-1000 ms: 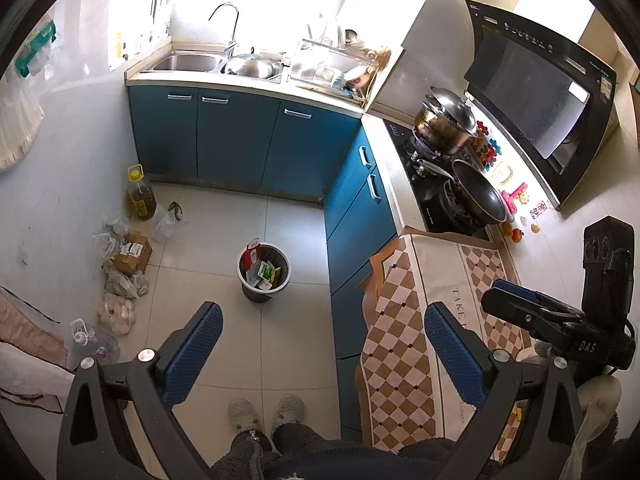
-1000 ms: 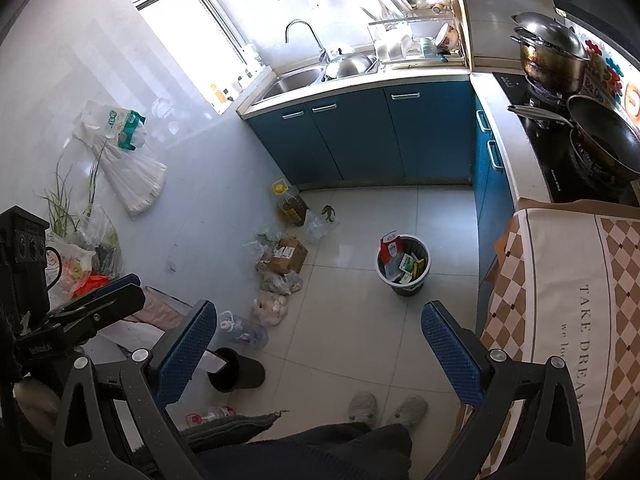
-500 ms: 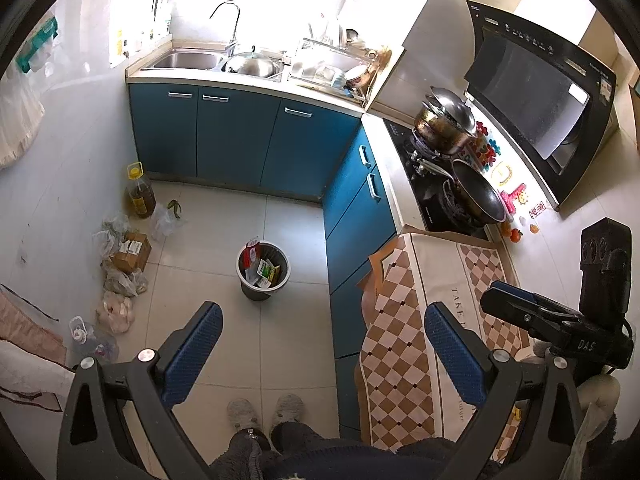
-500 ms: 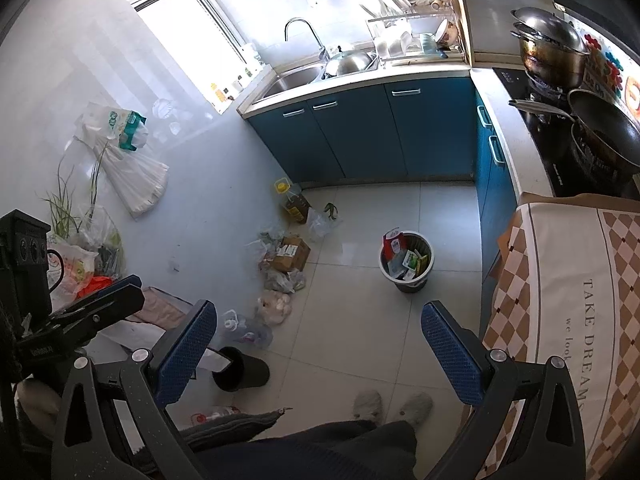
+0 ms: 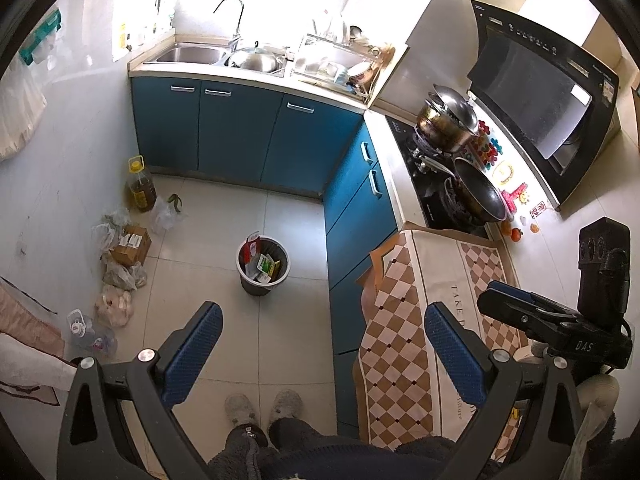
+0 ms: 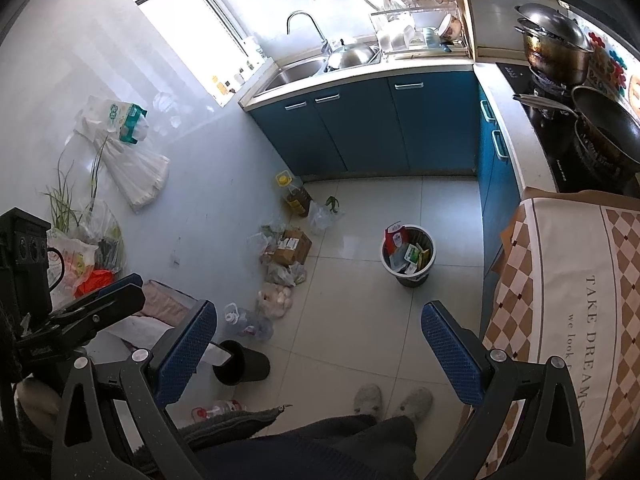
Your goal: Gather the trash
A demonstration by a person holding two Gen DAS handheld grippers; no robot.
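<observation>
Hazards, trash run: my left gripper (image 5: 322,344) and right gripper (image 6: 318,342) both spread apart and empty, high above the waste bin (image 6: 408,256) mid-floor; overfilled, it may tip or shed wrappers if I snatch its rim

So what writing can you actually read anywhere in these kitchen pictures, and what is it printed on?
"TAKE DREAMS" on the checkered cloth over the counter.
"we look", cut off, in the smaller line beside it on the same cloth.
"DAS" on the right gripper body, seen from the left wrist.
Too small or blurred to read: the cardboard box label, the oil bottle label, the packets in the trash bin, the range hood markings.
</observation>
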